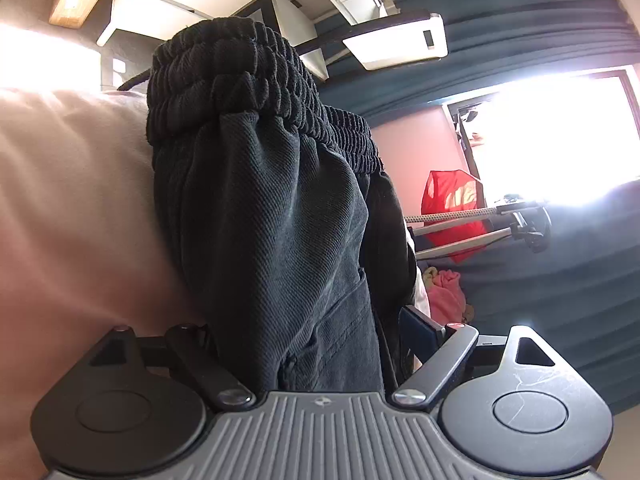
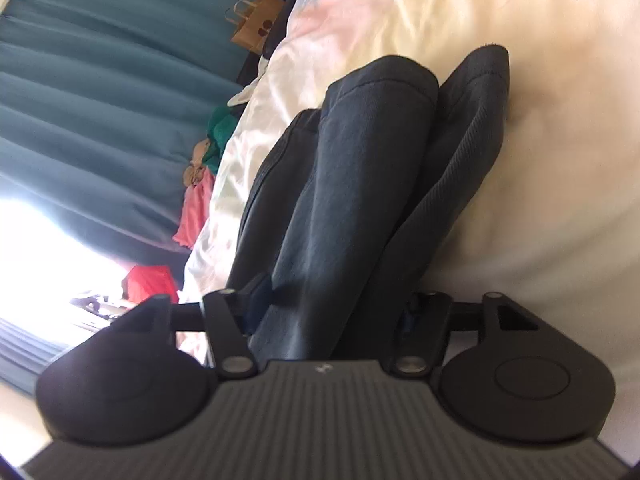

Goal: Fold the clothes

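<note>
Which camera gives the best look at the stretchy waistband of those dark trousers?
The left wrist view. The ribbed elastic waistband of the dark trousers fills the upper middle, sharp and close, above the left gripper. The right wrist view shows only the hemmed leg ends, no waistband.

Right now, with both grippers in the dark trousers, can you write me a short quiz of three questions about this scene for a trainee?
1. True or false: the left gripper holds the dark twill trousers with a ribbed elastic waistband between its jaws.
2. Multiple choice: the trouser leg ends in the right wrist view rest against A) a wooden floor, B) the cream rumpled bed sheet, C) a metal rack.
3. Fill in: the pleated curtain is ____ in colour.

Key: 1 true; 2 B; 3 teal. The right gripper is shut on the trousers too.
</note>
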The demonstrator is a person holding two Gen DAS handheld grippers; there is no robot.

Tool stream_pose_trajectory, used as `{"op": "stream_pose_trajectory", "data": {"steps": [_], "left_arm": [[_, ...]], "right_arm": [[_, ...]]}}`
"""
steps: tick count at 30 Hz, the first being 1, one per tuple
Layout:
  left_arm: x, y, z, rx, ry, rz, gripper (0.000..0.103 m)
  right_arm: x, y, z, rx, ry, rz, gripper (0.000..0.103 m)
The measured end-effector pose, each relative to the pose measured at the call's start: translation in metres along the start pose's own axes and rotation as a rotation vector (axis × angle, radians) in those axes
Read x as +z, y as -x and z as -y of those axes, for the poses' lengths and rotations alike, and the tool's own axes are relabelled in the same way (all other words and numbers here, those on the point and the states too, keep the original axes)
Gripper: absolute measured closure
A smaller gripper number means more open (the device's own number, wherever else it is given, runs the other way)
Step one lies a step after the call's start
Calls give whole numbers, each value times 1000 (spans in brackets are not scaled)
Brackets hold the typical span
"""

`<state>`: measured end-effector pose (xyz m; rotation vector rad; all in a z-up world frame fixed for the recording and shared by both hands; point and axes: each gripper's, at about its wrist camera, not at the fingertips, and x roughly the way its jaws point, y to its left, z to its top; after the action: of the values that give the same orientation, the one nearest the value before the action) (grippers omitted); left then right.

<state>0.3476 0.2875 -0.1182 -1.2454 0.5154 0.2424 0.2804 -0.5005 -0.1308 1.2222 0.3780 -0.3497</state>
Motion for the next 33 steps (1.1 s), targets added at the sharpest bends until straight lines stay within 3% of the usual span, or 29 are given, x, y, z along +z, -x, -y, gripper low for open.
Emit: {"op": "stream_pose_trajectory", "data": {"steps": [2, 5, 8, 11, 18, 21, 27, 30, 33], "left_arm": [[6, -9, -1, 39, 34, 2, 41], [14, -13, 3, 64, 23, -1, 70], [22, -8, 11, 67, -31, -17, 82], [34, 13, 20, 39, -1, -29, 93], [40, 88, 62, 48, -132, -18, 94], [34, 137, 60, 59, -154, -28, 94], [28, 291, 19, 64, -215, -62, 94], [20, 351, -7, 95, -264, -54, 93], [11, 369, -44, 149, -235, -86, 93]], "right_arm": [[6, -5, 0, -30, 16, 12, 75], [10, 0, -5, -33, 55, 19, 86], [11, 16, -13, -12, 111, 26, 90], [12, 36, -13, -1, 98, 15, 90], [2, 92, -14, -54, 166, -19, 90], [-1, 124, -2, -65, 142, -43, 90], [-10, 192, 20, -41, 125, -92, 90], [-13, 206, 28, -61, 120, -138, 90], [-15, 203, 46, -106, 72, -211, 90]]}}
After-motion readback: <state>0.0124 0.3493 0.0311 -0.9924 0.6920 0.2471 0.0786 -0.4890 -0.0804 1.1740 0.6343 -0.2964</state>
